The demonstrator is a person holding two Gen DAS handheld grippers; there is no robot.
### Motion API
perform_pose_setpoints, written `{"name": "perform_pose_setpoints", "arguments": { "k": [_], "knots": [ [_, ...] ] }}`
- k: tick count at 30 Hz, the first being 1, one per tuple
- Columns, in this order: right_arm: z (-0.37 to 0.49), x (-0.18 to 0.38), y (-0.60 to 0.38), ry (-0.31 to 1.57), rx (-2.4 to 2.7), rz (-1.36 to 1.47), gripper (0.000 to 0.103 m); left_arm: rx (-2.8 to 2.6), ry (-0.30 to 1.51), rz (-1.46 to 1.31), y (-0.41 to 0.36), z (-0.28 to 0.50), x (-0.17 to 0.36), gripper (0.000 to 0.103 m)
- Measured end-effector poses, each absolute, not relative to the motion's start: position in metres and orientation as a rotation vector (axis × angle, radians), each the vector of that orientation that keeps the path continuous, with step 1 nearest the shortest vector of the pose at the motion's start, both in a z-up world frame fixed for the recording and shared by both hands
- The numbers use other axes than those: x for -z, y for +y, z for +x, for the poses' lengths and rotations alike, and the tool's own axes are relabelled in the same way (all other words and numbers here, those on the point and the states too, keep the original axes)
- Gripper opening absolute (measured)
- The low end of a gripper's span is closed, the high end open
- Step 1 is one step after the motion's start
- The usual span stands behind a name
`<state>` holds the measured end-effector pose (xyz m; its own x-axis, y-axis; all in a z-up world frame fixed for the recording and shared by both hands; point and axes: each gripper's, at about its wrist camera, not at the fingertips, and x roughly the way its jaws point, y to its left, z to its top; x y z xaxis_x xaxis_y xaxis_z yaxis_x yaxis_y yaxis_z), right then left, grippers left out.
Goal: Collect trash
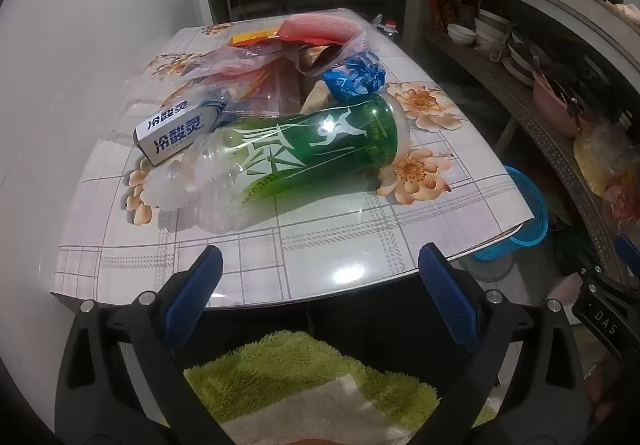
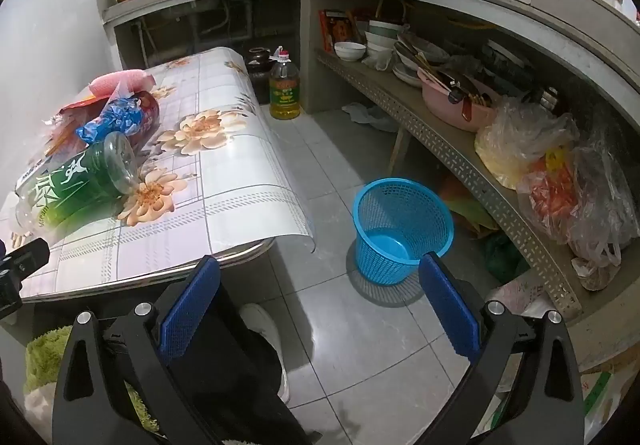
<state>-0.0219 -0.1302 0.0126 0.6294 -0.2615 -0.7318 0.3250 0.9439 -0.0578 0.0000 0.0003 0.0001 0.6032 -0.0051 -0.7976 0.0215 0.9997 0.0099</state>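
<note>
A heap of trash lies on the flowered table (image 1: pixel 328 245): a green plastic bottle (image 1: pixel 304 149) on its side, a white toothpaste box (image 1: pixel 176 133), a crumpled blue wrapper (image 1: pixel 352 75), clear bags and a pink foam piece (image 1: pixel 320 25). My left gripper (image 1: pixel 320 265) hangs open over the table's near edge, short of the bottle, nothing between its fingers. In the right wrist view the green bottle (image 2: pixel 80 177) and blue wrapper (image 2: pixel 116 117) show at the left. My right gripper (image 2: pixel 320 273) is open above the floor, with the blue mesh basket (image 2: pixel 400 225) just beyond its right finger.
The blue basket (image 1: pixel 524 205) stands on the tiled floor right of the table. A concrete counter with a shelf of bowls (image 2: pixel 380 45), a pink basin (image 2: pixel 452 101) and plastic bags (image 2: pixel 540 149) curves along the right. An oil bottle (image 2: pixel 285 85) stands behind the table. A green towel (image 1: pixel 300 373) lies below me.
</note>
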Motion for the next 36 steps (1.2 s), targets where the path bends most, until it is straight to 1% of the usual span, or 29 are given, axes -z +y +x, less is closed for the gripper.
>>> {"name": "perform_pose_setpoints", "arguments": {
  "k": [36],
  "knots": [
    [-0.0160,-0.0138,-0.1262,0.823,0.334,0.081,0.097,0.029,0.908,0.021,-0.0007,-0.0015,-0.0034,0.094]
  ]
}}
